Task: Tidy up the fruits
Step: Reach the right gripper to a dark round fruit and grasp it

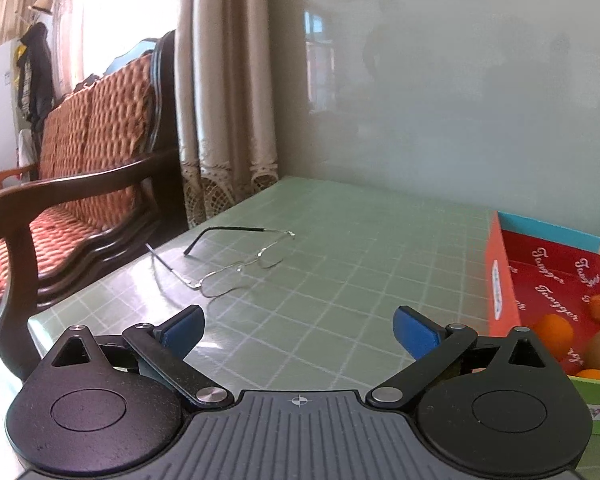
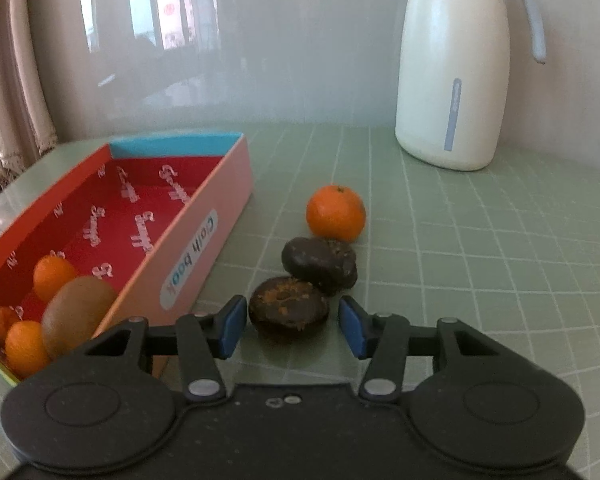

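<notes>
Though nearer, box (image 2: 204, 248) lengthwise away.

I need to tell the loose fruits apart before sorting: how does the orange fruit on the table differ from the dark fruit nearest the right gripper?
The orange fruit is bright, smooth and round; the dark fruit is blackish-brown, flatter, with a rough, sunken, orange-flecked top. The orange fruit sits farthest from the right gripper; the dark fruit lies between its open blue pads, untouched. Both rest on the green table, outside the box.
</notes>
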